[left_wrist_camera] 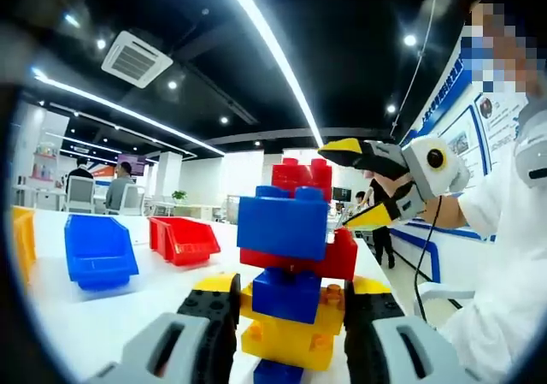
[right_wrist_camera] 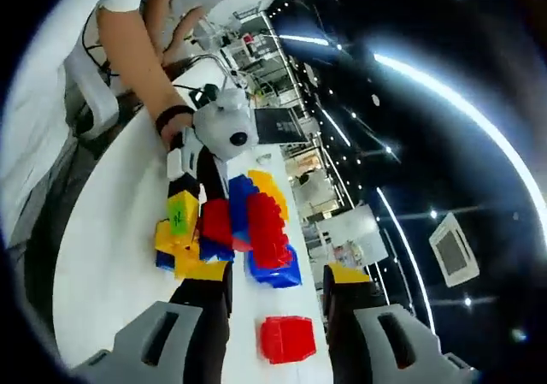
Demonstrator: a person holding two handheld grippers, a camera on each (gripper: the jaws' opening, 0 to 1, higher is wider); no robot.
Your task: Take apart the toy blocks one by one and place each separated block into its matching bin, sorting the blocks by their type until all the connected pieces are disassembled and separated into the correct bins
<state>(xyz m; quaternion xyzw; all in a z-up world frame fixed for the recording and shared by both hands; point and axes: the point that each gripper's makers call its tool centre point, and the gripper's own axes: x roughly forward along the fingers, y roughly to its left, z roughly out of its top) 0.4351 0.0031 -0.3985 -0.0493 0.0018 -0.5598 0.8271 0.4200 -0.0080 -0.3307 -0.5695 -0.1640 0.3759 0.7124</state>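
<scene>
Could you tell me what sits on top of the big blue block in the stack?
A red block sits on the big blue block; its lower part is hidden behind the blue one.

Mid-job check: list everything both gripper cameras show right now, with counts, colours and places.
Stack of plastic toy blocks: one, blue, red and yellow, held upright between the left gripper's jaws above the table.
Blue plastic bin: one, on the white table, left of the stack.
Red plastic bin: one, beside the blue bin.
Yellow plastic bin: one, at the left edge, partly cut off.
White office chairs: at least two, far background, people seated.
Ceiling air vent: one, white, overhead.
Left gripper: black jaws, shut on the stack.
Right gripper: yellow-tipped jaws, open, near the stack's top.
Person's arm: one, bare forearm with a black wristband.
</scene>
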